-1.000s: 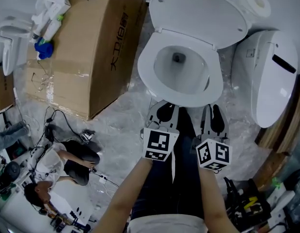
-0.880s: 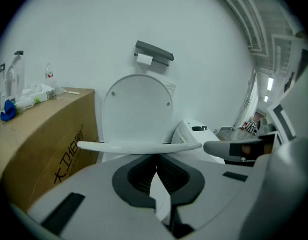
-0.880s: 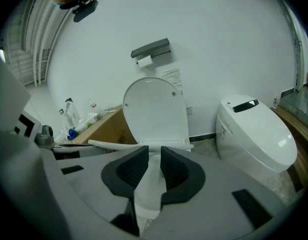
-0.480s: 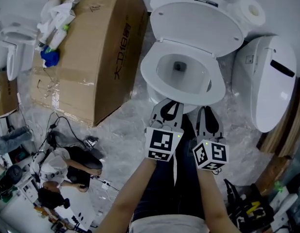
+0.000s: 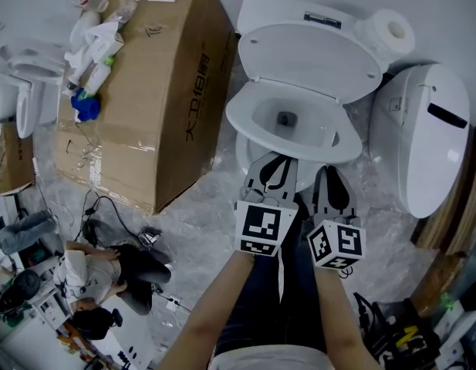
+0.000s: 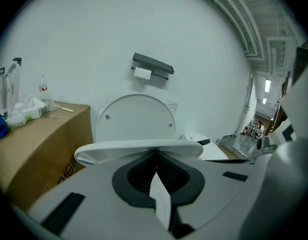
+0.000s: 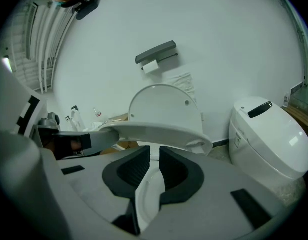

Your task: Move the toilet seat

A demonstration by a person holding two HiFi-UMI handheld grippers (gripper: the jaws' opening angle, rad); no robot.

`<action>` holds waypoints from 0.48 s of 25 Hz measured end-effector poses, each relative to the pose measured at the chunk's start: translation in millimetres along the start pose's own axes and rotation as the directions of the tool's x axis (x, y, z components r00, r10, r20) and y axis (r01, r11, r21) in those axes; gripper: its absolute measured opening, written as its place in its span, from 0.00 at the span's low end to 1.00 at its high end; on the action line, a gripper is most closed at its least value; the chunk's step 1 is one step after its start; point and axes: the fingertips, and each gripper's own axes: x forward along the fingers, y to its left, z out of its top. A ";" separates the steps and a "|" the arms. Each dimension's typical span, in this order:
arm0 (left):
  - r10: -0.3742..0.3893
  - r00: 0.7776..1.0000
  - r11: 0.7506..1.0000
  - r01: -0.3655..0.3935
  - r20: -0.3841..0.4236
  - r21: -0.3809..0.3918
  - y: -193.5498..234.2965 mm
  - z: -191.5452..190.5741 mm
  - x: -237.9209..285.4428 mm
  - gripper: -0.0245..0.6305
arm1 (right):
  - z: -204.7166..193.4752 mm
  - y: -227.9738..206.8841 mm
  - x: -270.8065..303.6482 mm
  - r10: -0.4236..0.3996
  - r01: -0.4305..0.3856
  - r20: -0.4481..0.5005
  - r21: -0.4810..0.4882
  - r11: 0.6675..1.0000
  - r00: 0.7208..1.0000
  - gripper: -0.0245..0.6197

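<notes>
A white wall (image 6: 69,39) backs a floor under crinkled clear sheeting (image 5: 199,222). The toilet seat (image 5: 238,122) is at 12 o'clock from your hands. It is tipped up off the bowl, and its front rim lies just above the tips of both claws. The lid (image 5: 311,52) stands open behind it. Your left gripper (image 5: 275,164) has its jaws pressed fully together with nothing between them, and its tips are under the seat's rim. Your right gripper (image 5: 334,172) has just been closing. Its pads stand a narrow gap apart, and nothing is pinched in that gap. A cardboard box (image 5: 145,91) lies at 10 o'clock and a second toilet (image 5: 430,129) at 2 o'clock.
</notes>
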 end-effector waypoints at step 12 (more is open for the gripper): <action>0.002 0.999 1.000 -0.002 0.049 0.011 7.9 39.6 25.4 0.06 | 47.1 -5.1 33.6 -0.009 0.010 0.076 -0.009 1.000 0.997 0.14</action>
